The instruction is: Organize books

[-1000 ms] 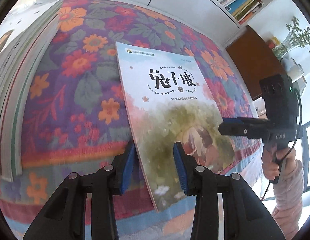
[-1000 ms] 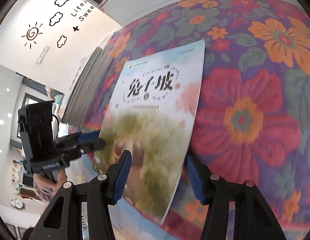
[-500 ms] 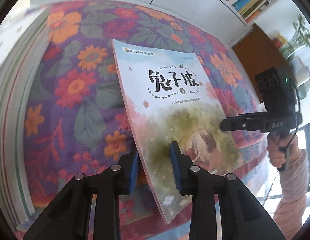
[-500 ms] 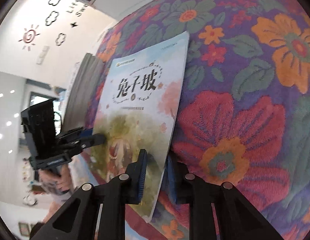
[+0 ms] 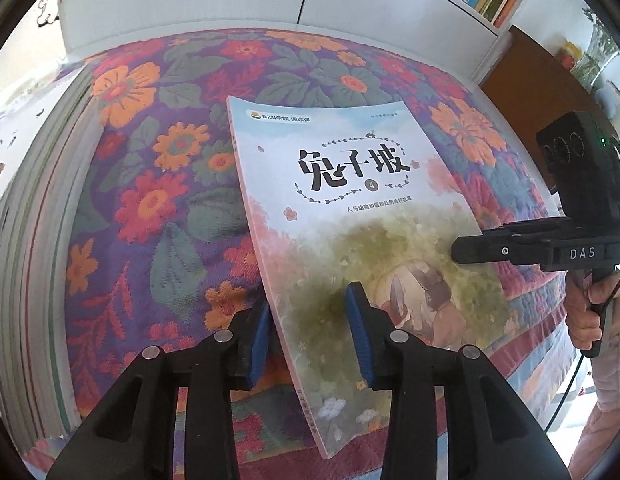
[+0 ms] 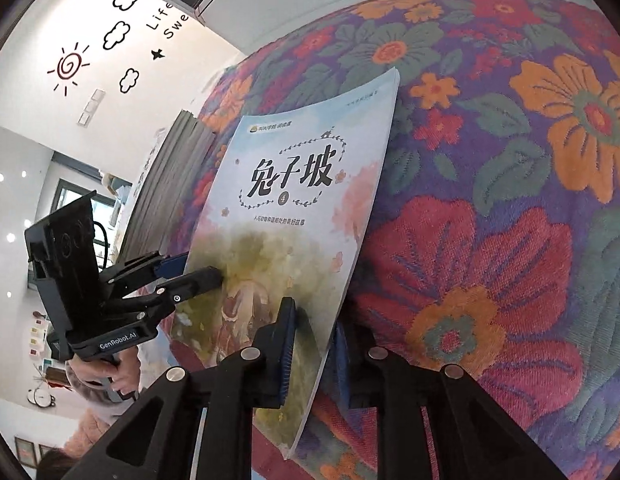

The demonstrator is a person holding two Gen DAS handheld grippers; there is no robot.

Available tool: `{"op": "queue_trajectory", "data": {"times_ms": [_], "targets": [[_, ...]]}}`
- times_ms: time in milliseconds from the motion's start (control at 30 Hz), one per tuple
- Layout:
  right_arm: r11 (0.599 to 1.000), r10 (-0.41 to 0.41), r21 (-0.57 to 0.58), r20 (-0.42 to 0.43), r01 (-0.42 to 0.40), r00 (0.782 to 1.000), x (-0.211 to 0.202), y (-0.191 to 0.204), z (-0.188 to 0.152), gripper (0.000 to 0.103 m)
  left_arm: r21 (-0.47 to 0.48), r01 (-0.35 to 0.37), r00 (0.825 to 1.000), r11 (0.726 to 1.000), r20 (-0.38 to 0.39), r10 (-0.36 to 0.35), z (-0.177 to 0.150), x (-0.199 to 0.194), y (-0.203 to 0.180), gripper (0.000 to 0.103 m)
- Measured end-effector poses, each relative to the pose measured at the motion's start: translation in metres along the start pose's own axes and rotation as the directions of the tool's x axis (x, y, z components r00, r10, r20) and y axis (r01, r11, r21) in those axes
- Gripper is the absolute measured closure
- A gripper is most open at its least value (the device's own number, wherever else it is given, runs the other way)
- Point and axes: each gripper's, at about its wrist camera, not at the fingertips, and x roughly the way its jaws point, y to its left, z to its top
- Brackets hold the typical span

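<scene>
right hand-held gripper [image 6: 310, 354] just clamped the book [image 6: 294, 216] edge between its pads; left hand-held gripper [image 5: 310, 330] is opening around the spine, so lift's next

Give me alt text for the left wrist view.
A thin picture book with a rabbit on its cover is tilted up over a flowered tablecloth, its spine edge between the opening left tongs. The right tongs pinch its far edge.
</scene>
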Motion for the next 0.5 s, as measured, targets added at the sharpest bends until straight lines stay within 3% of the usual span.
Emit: {"op": "queue_trajectory", "data": {"times_ms": [100, 500], "targets": [[1.000, 0.003, 0.007, 0.012, -0.003, 1.000, 0.000, -0.002, -0.002, 0.087, -0.006, 0.005, 1.000, 1.000, -0.001, -0.005, -0.001, -0.001, 0.001, 0.068], [0.991, -0.104, -0.075, 0.071, 0.109, 0.992, -0.004, 0.023, -0.009, 0.084, -0.007, 0.000, 1.000, 1.000, 0.000, 0.000, -0.002, -0.005, -0.003, 0.068]]}}
